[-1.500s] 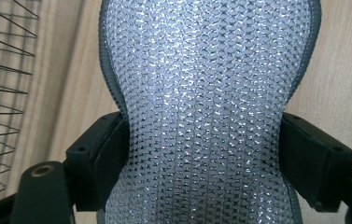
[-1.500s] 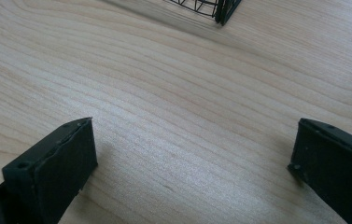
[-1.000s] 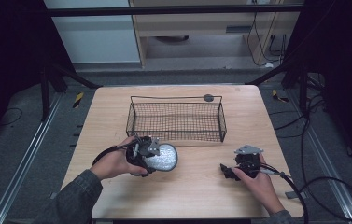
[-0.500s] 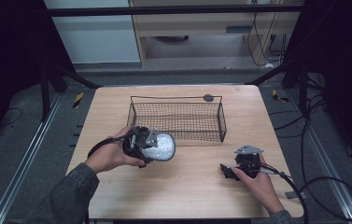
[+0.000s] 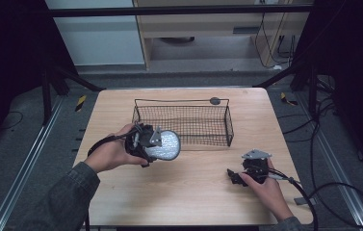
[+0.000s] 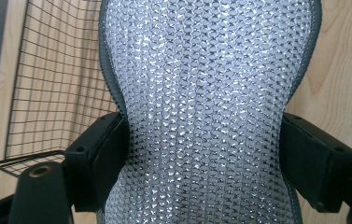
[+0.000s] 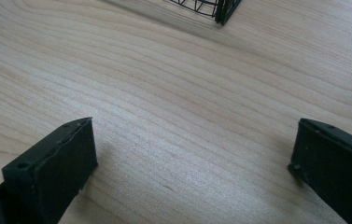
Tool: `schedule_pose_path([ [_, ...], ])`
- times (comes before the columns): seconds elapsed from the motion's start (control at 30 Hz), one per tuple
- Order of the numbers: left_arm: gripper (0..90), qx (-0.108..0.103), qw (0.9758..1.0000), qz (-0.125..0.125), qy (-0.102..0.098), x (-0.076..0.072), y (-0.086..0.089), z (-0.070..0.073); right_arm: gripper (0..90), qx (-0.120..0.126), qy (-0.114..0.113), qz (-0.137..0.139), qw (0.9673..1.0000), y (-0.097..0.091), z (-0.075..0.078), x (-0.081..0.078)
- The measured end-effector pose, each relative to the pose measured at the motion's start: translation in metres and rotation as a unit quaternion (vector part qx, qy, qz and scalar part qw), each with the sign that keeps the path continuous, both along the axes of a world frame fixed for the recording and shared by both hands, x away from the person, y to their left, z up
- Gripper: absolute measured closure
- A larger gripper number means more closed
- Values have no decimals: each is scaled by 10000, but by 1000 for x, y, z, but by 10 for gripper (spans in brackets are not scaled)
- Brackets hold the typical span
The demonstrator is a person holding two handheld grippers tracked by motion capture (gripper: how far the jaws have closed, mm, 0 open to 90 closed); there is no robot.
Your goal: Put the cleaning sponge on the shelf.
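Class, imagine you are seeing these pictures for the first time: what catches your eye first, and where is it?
The eye goes first to the shiny silver mesh pad, clamped in the left hand-held gripper and held near the front left corner of the black wire basket. In the left gripper view its glittering weave sits squeezed between the two black jaws. Farther right, the right hand-held gripper rests open on the bare wooden table.

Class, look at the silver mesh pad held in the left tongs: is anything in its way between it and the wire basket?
Nothing visible blocks it. The left tongs grip the mesh pad just beside the wire basket, whose top is open. The right tongs rest far off on the table.
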State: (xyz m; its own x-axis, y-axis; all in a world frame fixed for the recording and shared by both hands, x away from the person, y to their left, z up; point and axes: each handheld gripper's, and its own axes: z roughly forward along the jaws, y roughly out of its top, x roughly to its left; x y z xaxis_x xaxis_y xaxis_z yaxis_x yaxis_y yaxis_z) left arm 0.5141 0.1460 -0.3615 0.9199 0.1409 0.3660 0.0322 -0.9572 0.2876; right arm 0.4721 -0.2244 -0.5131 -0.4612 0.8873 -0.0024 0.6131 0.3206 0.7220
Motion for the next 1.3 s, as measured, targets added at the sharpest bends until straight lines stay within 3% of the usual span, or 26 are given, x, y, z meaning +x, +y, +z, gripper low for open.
schedule_pose_path([
  [0.37, 187, 119, 9998, 20, -169, 10, -2, 14, 4, 2, 0, 0, 10000, 0, 0, 0],
  [0.8, 186, 67, 9998, 41, -201, 19, 4, 19, 4, -2, -2, 0, 10000, 0, 0, 0],
  [1.3, 184, 153, 9994, 23, -324, 33, 3, 27, 4, -3, -3, 0, 10000, 0, 0, 0],
])
